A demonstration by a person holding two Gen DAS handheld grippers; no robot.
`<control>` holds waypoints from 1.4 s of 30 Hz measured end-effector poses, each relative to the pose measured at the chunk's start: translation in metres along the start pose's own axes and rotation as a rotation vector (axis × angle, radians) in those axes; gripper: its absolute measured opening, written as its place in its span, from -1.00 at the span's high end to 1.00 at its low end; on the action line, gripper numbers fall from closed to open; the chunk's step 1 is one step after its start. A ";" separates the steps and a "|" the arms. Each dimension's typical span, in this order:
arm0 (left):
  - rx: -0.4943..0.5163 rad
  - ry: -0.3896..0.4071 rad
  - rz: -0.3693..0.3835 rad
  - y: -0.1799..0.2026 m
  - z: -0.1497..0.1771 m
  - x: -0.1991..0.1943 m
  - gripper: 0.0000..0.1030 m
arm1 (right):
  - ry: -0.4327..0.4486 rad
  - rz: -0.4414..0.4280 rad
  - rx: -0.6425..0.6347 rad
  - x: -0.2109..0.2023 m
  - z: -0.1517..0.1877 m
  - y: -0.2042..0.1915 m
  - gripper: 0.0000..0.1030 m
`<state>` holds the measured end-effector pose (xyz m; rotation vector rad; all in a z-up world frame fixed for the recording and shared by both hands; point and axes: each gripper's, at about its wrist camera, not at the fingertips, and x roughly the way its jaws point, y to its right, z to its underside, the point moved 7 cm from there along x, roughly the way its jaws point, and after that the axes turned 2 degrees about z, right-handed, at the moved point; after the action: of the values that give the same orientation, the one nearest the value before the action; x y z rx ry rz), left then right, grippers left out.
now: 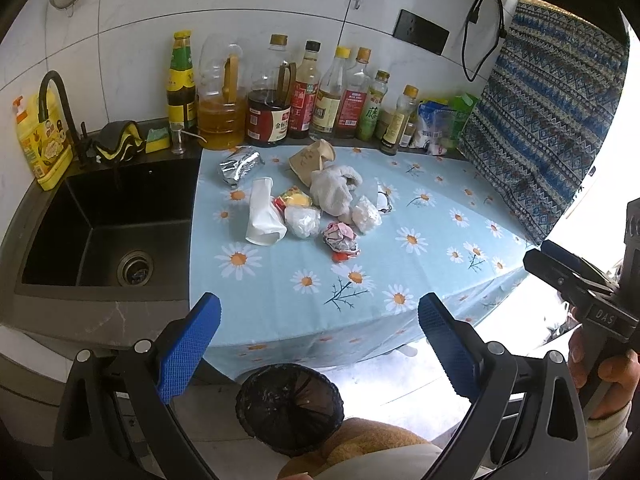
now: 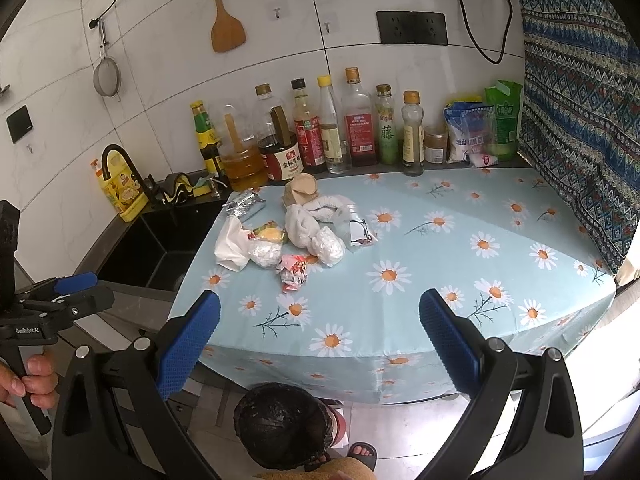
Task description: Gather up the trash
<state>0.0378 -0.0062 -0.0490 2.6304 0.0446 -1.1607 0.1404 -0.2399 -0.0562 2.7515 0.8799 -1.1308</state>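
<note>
A pile of crumpled trash (image 1: 304, 204) lies on a daisy-print tablecloth (image 1: 420, 264), just right of a black sink (image 1: 108, 220). Both the left gripper (image 1: 319, 344) and right gripper (image 2: 319, 340) hover spread wide and empty near the tablecloth's front edge, above a bin lined with a black bag (image 1: 290, 408).

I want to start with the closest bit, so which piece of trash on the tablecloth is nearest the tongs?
The crumpled red-and-white wrapper, at the front edge of the trash pile; every other piece lies farther back toward the bottles.
</note>
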 end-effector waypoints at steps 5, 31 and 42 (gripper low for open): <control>-0.008 0.000 0.012 -0.001 0.001 -0.001 -0.87 | -0.005 0.002 0.002 0.000 0.001 -0.003 -0.92; -0.014 -0.017 0.023 -0.002 0.000 0.006 -0.87 | -0.010 0.024 0.020 0.003 0.005 0.002 -0.92; -0.033 -0.032 0.016 -0.008 -0.017 0.022 -0.87 | -0.025 0.004 0.002 0.027 -0.015 0.004 -0.92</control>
<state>0.0643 0.0042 -0.0561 2.5780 0.0355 -1.1868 0.1676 -0.2260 -0.0637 2.7336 0.8702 -1.1635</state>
